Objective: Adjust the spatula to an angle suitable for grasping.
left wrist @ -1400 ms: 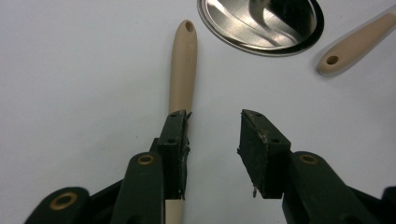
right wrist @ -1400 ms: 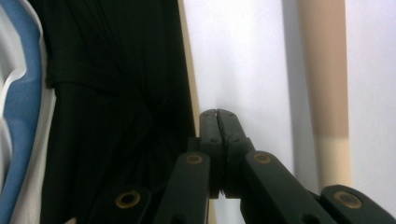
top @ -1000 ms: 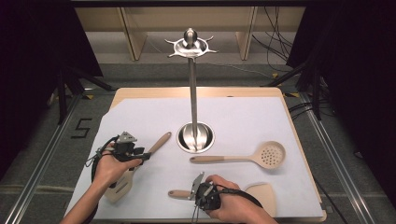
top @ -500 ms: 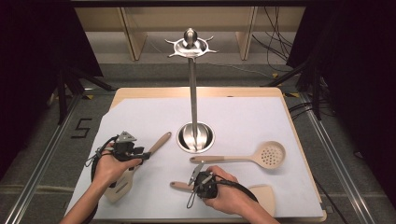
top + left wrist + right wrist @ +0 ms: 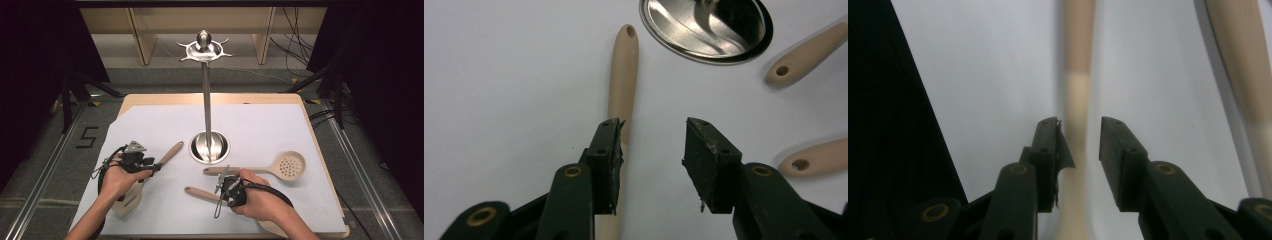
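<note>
A: L gripper [image 5: 651, 150] state?
B: Jaws wide, nothing between. Slotted turner [image 5: 145, 176] handle runs under its left jaw, near table [image 5: 320, 210] front-left corner.
A: R gripper [image 5: 1083, 150]?
B: Jaws narrow-ish but apart, straddling spoon handle [image 5: 1077, 95], not clamped. Sits by the front edge, mid-right.
A: Rest?
B: Skimmer [image 5: 272, 167] lies just beyond R hand [image 5: 257, 197], toward right edge. Steel rack stand [image 5: 209, 145] upright mid-table, hooks up top bare.
</note>
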Motion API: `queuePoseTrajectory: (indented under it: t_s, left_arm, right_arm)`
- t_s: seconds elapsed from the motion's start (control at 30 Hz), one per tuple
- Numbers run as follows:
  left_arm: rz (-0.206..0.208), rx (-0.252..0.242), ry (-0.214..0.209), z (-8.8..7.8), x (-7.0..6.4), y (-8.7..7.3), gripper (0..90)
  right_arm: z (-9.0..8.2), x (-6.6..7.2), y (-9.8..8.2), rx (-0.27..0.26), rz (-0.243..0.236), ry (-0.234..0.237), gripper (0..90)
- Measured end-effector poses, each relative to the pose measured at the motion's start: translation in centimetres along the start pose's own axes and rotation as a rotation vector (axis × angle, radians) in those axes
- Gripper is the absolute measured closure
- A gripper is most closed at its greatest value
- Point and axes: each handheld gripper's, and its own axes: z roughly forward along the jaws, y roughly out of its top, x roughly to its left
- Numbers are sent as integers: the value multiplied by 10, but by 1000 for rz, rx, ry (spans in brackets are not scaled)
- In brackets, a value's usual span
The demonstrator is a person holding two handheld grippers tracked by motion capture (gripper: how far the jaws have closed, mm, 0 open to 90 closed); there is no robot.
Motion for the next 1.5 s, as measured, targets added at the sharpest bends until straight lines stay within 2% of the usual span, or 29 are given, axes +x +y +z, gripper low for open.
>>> queuePoseTrajectory:
  t_s: [0.07, 0.2, 0.23, 0.27, 0.33, 0.43, 0.5, 0.53, 0.57, 0.63, 0.67, 0.7, 0.77, 0.83, 0.87, 0.93, 0.97, 1.0, 1.03, 1.07, 1.1, 1.17, 1.2, 1.23, 1.3, 1.37, 1.43, 1.47, 1.5]
  left_arm:
    - [-9, 1, 13, -1, -2, 0, 571]
    - [10, 8, -1, -1, 0, 0, 566]
    - [1, 4, 3, -1, -1, 0, 564]
    - [-7, -2, 9, -1, -2, 0, 563]
    - [-5, 5, 14, -1, -2, 0, 562]
    - [3, 6, 5, -1, 0, 0, 560]
    - [2, 6, 0, -1, 0, 0, 560]
    - [14, 7, 4, -1, 1, 0, 560]
    - [14, 7, 4, -1, 1, 0, 559]
    - [-9, 0, 8, 0, -1, 0, 560]
    - [13, 9, 3, 0, 1, 0, 559]
    - [7, 6, 4, 0, 0, 0, 559]
    - [7, 23, -9, -1, 0, 0, 559]
    - [-2, 3, 8, -1, -1, 0, 559]
    - [4, 8, 0, -1, 0, 0, 559]
    - [1, 4, 4, -2, 0, 0, 559]
    - [1, 6, 9, -2, 1, 0, 559]
    - [-3, -1, 9, -2, 1, 0, 559]
    - [-3, 5, -2, -3, 2, 0, 558]
    - [-3, 1, 2, -3, 3, 0, 558]
    - [-5, -7, 2, -3, 3, 0, 557]
    - [-9, -7, 9, -5, 5, 1, 547]
    - [-9, -7, 9, -5, 5, 1, 541]
    - [-6, -12, 18, -6, 6, 1, 541]
    - [-11, -17, 27, -6, 5, 1, 535]
    - [-9, -18, 23, -6, 5, 1, 528]
    - [-2, -21, 14, -5, 4, 1, 533]
    - [-2, -21, 14, -5, 4, 1, 533]
    - [-10, -23, 19, -5, 3, 1, 533]
  right_arm:
    - [2, -4, -5, 25, -22, 2, 668]
    - [3, -3, -10, 99, -3, 16, 658]
    - [9, -4, -13, 101, 3, 46, 660]
    - [9, -4, -14, 119, -15, 42, 660]
    - [12, -4, -14, 116, -7, 53, 666]
    - [19, -2, -12, 172, -38, 55, 708]
    - [22, -1, -12, 186, -48, 52, 728]
    - [26, 0, -11, 181, -39, 77, 748]
    - [26, 0, -11, 181, -39, 77, 748]
    - [26, 2, -10, 195, -22, 80, 757]
    - [26, 2, -10, 196, -27, 79, 772]
    - [26, 1, -10, 186, -55, 75, 773]
    - [26, 2, -10, 188, -52, 73, 783]
    - [26, 3, -10, 191, -56, 74, 788]
    - [24, 6, -10, 213, -20, 76, 789]
    - [24, 6, -11, 202, -3, 75, 789]
    - [23, 2, -11, 184, -68, 47, 789]
    - [22, 2, -12, 171, -64, 49, 789]
    - [21, 1, -14, 157, -56, 47, 789]
    - [18, 3, -15, 163, -7, 57, 789]
    - [16, 3, -16, 158, 13, 66, 789]
    - [9, 0, -20, 106, 21, 40, 789]
    - [9, 0, -20, 106, 21, 40, 789]
    - [6, 1, -20, 97, 60, 28, 789]
    - [1, -1, -23, 44, 77, 23, 789]
    - [-2, -9, -27, -49, 35, 21, 789]
    - [-10, -10, -29, -110, 90, 53, 789]
    - [-10, -10, -29, -110, 90, 53, 789]
    - [-13, -10, -30, -111, 120, 37, 789]
